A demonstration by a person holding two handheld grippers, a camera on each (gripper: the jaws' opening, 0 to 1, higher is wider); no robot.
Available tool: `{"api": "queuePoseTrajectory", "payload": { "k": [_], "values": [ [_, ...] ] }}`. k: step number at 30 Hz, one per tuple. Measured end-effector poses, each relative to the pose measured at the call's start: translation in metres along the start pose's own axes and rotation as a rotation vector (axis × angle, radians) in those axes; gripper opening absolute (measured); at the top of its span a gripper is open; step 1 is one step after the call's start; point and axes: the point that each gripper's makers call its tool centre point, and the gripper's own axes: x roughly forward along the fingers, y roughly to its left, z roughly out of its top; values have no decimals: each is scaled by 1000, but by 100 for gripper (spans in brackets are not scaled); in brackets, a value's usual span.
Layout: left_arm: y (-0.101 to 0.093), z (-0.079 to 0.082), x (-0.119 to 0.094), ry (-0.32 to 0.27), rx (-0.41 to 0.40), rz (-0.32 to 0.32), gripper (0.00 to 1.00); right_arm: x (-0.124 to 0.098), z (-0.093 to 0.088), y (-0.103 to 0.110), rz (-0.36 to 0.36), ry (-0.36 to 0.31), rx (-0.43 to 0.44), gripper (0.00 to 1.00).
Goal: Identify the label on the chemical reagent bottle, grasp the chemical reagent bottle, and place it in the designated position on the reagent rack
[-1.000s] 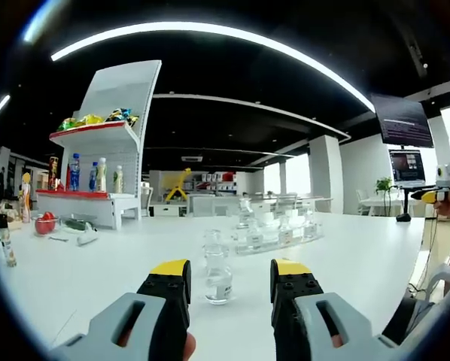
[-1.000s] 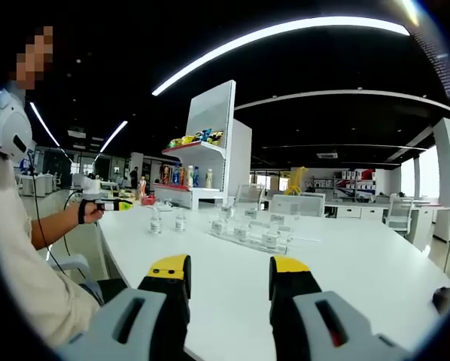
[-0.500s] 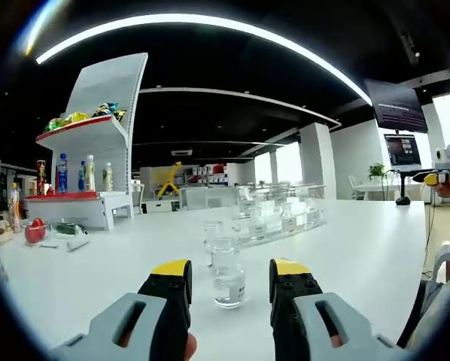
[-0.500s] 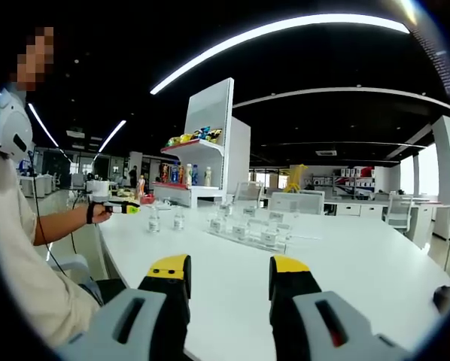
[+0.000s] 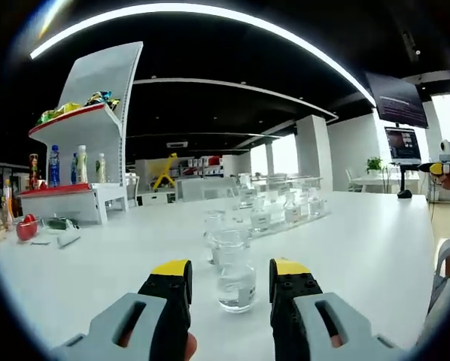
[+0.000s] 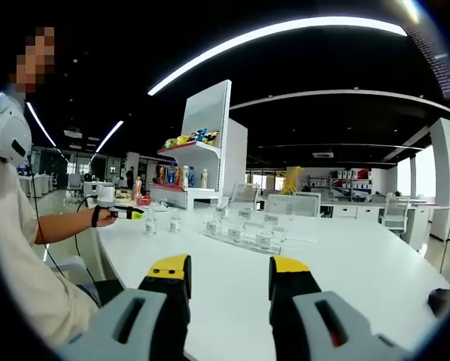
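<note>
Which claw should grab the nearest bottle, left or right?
Left. The left claw is open with the small clear bottle right ahead between its jaws. The right claw is also open but faces bare white table, with the bottles far off by the rack.

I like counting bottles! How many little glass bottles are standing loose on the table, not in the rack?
2. One glass bottle stands right ahead of the left gripper, and a second bottle stands just behind it. More sit in the clear rack, too blurred to count.

Clear glass bottle [image 5: 235,272], glossy white table [image 5: 360,248]
</note>
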Motion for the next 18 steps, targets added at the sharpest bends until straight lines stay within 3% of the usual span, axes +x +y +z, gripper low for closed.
{"api": "queuePoseTrajectory", "payload": {
  "k": [10,18],
  "values": [
    [-2,-2,9,9,0,-8,41,0,-3,0,5,5,3,41],
    [-3,-5,17,9,-27,0,41,3,-17,2,18,30,10,41]
  ]
}}
